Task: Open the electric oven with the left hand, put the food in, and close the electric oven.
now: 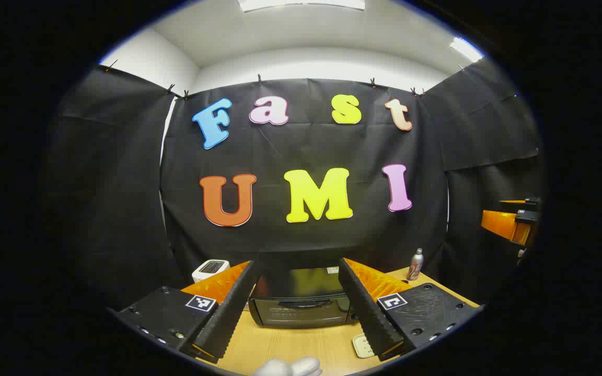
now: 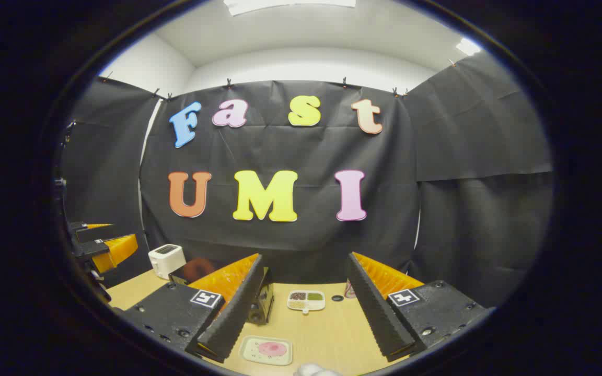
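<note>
The black electric oven (image 1: 301, 305) stands on the wooden table with its door shut and a bar handle across the front. My left gripper (image 1: 298, 265) hovers in front of it, open and holding nothing, its fingers framing the oven. In the right gripper view a pale tray with pink food (image 2: 268, 349) lies on the table below my open right gripper (image 2: 306, 258). The oven's side (image 2: 259, 308) shows behind that gripper's left finger. The tray's corner (image 1: 363, 345) peeks out beside the left gripper's right finger.
A white toaster (image 1: 210, 269) sits left of the oven, and a metal can (image 1: 415, 264) stands at its right. A small divided dish (image 2: 306, 301) lies farther back on the table (image 2: 327, 334). The other gripper (image 1: 512, 224) shows at the right edge. Something white and soft (image 1: 288, 368) lies at the table's front.
</note>
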Available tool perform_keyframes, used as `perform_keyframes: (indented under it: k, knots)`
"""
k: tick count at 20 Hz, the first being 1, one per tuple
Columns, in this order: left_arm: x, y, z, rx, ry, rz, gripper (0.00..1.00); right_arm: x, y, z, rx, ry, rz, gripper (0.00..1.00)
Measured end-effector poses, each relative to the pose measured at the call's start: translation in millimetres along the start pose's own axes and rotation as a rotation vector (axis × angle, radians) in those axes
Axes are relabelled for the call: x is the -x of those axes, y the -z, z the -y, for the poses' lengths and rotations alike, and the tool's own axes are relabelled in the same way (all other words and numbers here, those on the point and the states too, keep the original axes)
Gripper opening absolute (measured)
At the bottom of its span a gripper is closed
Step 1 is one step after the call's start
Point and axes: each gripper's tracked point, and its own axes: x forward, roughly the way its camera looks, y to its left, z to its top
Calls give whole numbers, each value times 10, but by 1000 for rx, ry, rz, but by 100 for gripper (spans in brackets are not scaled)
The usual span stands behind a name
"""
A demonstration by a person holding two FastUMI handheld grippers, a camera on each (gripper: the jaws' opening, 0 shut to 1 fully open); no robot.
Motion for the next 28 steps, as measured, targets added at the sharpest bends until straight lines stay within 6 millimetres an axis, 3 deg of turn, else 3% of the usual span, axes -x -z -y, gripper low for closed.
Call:
perform_keyframes:
  k: [1, 2, 15, 16, 17, 28]
  knots:
    - [-20, 17, -1, 1, 0, -1, 89, -19, 2, -10, -1, -3, 0, 96]
    - [-50, 24, -11, -1, -2, -1, 96, -42, 16, -7, 2, -4, -1, 96]
    - [-261, 93, -23, -14, -12, -15, 96, -238, 50, 24, 5, -5, -14, 96]
    - [-268, 97, -21, -15, -11, -15, 100, -245, 62, 21, 4, -4, -18, 96]
    - [-274, 105, -25, -17, -12, -15, 96, -255, 69, 20, 3, -4, -20, 96]
    - [-412, 211, 5, -31, -9, -24, 96, -272, 122, 49, 0, 4, -25, 96]
